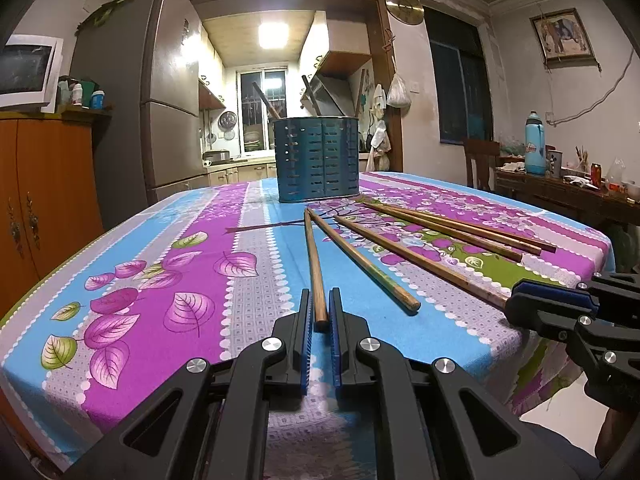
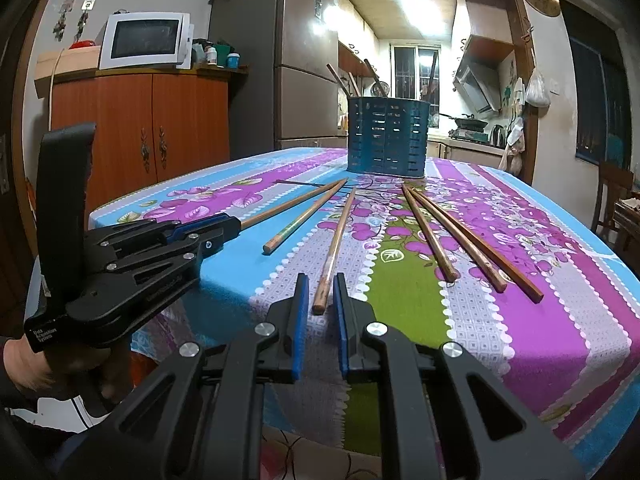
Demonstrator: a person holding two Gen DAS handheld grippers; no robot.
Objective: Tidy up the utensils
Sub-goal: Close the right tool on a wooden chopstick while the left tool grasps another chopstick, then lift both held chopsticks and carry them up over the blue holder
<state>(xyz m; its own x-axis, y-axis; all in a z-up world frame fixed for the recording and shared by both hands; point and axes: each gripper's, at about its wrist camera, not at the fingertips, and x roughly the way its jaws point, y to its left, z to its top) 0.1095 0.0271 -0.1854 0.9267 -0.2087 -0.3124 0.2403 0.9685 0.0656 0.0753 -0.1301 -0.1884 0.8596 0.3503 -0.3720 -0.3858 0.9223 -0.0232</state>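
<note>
A thin round wooden chopstick (image 1: 316, 268) is being pinched by the left gripper (image 1: 320, 312) and another (image 2: 334, 248) by the right gripper (image 2: 322, 296), near a blue slotted holder (image 1: 318, 160) on the flowery tablecloth (image 1: 160, 280).

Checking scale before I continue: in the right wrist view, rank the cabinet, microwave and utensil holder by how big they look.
1. Cabinet
2. Microwave and utensil holder: they look alike in size, and the holder stands nearer the camera, so I won't rank them.
</note>
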